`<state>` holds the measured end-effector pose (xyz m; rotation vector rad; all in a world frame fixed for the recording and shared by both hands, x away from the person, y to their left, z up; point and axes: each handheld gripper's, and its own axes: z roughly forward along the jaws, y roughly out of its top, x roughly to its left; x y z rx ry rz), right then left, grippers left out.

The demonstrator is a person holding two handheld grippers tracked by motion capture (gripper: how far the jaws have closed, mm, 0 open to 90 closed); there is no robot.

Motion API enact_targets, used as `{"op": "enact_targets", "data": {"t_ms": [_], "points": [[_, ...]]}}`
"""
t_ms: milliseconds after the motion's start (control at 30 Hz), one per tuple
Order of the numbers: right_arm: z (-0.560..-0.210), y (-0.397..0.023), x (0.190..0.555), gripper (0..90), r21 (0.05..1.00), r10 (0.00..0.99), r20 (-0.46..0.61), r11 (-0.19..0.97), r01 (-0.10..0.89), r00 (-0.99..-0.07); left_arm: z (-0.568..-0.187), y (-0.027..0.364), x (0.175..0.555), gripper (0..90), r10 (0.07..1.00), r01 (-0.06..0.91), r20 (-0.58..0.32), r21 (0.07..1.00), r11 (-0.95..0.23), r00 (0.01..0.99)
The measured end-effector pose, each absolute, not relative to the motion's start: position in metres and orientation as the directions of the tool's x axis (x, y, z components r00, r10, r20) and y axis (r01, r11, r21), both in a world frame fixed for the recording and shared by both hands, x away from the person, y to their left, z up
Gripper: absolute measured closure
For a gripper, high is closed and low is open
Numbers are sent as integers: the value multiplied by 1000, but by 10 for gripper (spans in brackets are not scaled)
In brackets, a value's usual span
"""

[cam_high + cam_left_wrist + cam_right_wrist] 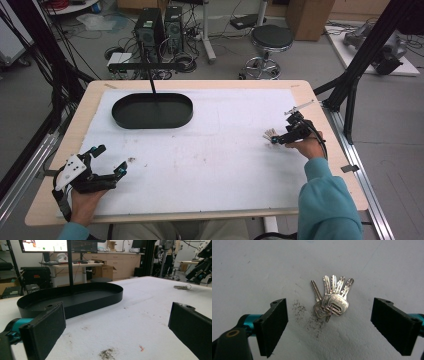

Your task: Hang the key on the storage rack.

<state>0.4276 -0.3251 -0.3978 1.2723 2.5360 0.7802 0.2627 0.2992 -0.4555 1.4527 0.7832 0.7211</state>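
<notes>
Right gripper view, right gripper (pixel 329 322) jaws apart, straddling bunch of keys (pixel 332 298) flat on white mat (pixel 249 267), not touching, left gripper (pixel 107 160) jaws wide apart over mat, black oval tray (pixel 152 110) far left, bare inside.

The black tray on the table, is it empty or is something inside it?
Empty. The black tray shows a bare floor in the left gripper view; the keys lie on the white mat, between the right gripper's open jaws.
</notes>
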Motion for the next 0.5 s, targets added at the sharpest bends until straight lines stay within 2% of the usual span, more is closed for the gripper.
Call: {"op": "enact_targets", "data": {"t_ms": [167, 233, 333, 500], "points": [[-401, -326, 430, 186, 515, 796, 66, 489, 704, -601, -455, 299, 263, 17, 820, 42, -27, 999, 4, 571], [-402, -327, 430, 254, 499, 801, 82, 482, 720, -593, -455, 299, 263, 17, 821, 41, -27, 999, 4, 571], [-403, -328, 430, 287, 489, 807, 84, 478, 730, -585, -456, 299, 263, 17, 821, 41, -30, 999, 8, 570], [-404, -327, 431, 410, 470, 816, 84, 473, 745, -571, -455, 299, 263, 17, 820, 41, -27, 999, 4, 572]]}}
